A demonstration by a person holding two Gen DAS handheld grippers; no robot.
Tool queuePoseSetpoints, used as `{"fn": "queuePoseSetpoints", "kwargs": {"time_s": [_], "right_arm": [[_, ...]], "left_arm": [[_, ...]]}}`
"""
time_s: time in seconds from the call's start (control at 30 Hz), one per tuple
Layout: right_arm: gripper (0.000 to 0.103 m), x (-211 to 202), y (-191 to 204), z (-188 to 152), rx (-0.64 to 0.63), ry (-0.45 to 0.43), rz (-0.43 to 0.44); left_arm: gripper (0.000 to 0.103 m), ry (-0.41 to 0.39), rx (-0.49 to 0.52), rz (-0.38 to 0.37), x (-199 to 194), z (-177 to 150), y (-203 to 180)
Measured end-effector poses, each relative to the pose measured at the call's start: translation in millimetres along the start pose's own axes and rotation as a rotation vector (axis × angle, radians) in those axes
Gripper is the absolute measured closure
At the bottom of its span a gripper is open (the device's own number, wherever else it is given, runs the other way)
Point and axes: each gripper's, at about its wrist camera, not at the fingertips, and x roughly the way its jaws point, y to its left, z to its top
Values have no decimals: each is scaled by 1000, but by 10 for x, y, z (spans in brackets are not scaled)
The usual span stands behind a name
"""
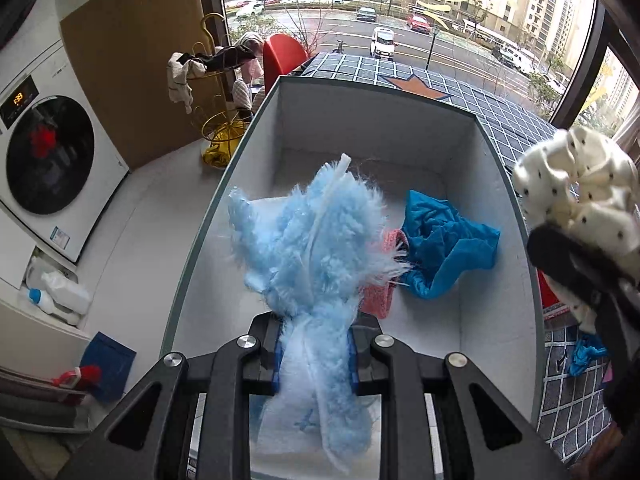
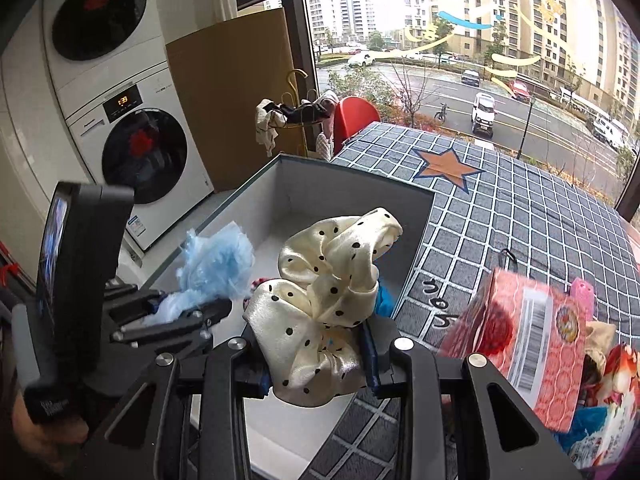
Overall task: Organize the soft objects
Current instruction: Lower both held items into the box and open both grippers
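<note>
the left gripper [image 1: 314,354] reaches forward over the near end of the box [image 1: 400,128], clamped on a blue duster [image 1: 308,236]. to its right, the right gripper [image 2: 318,360] hovers at the box's right wall, pinching a dotted scrunchie [image 2: 328,284].
</note>
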Motion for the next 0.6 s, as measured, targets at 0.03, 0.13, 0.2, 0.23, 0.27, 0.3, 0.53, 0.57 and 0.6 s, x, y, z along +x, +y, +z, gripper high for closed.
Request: {"fn": "queuePoseSetpoints", "kwargs": {"time_s": [0.03, 0.13, 0.2, 0.23, 0.27, 0.3, 0.53, 0.57, 0.6], "right_arm": [[69, 14, -4, 34, 1, 3, 2], [69, 62, -6, 121, 3, 13, -1], [69, 98, 8, 173, -3, 19, -3], [69, 117, 17, 199, -6, 23, -6], [69, 140, 26, 224, -8, 29, -6], [69, 160, 33, 248, -7, 33, -4], [69, 315, 58, 398, 1, 68, -5], [69, 332, 51, 401, 4, 71, -5], [69, 350, 41, 409, 8, 73, -5]], "left_arm": [[78, 1, 2, 0, 4, -4, -10], [78, -1, 13, -1, 12, 27, -28], [78, -2, 18, -1, 14, 39, -39], [78, -2, 18, 0, 14, 49, -42], [78, -3, 18, 0, 13, 62, -40], [78, -4, 20, -1, 10, 65, -44], [78, 12, 19, -5, 61, 89, -43], [78, 13, 20, -6, 67, 89, -43], [78, 14, 22, -7, 75, 104, -37]]}}
